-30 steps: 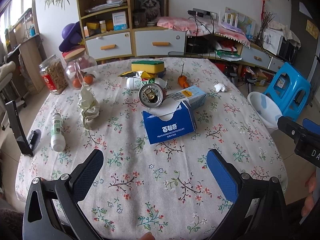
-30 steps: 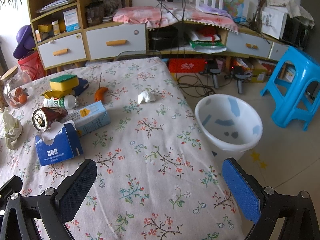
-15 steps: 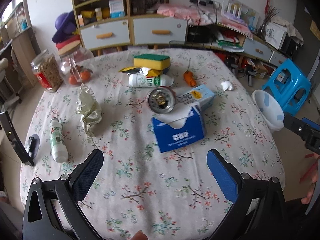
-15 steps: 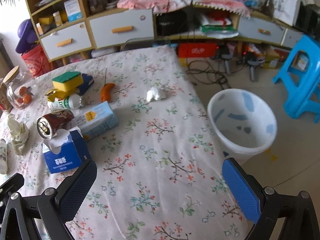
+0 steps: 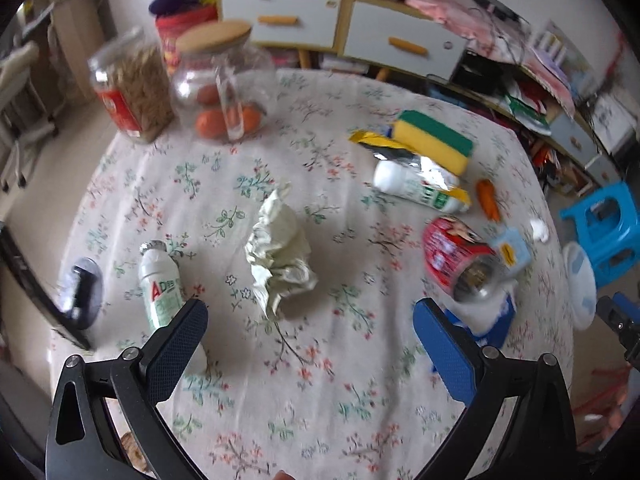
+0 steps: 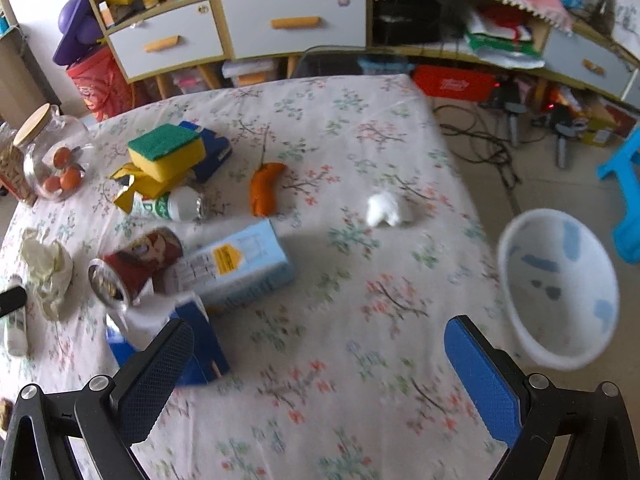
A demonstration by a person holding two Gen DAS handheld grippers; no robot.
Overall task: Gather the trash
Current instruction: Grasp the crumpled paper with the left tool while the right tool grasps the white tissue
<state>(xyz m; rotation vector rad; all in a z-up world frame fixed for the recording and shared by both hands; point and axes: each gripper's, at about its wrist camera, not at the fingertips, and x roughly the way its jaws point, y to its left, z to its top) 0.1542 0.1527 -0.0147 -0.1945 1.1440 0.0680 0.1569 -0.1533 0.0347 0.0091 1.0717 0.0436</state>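
Left wrist view: the left gripper (image 5: 310,334) hangs over the flower-patterned counter (image 5: 320,392), fingers (image 5: 176,344) spread wide and empty. The crumpled pale paper (image 5: 280,258) lies just ahead between them, its long axis running away from the camera. Left of the paper a small white bottle (image 5: 160,284) lies on its side, cap pointing away. Right of the paper a red can (image 5: 460,266) lies tipped, open mouth toward the camera, touching a blue tissue box (image 5: 488,320). Bare cloth surrounds the paper on every side.

Right wrist view: the right gripper (image 6: 318,372) has its fingers wide with nothing between them. A white tissue wad (image 6: 384,210) sits alone near the counter's right edge; the white bin (image 6: 560,288) stands on the floor just beyond that edge. Left of the wad lie an orange carrot-like piece (image 6: 264,188) and a light blue carton (image 6: 236,268) on its side. Cabinets with drawers (image 6: 292,20) line the far wall.
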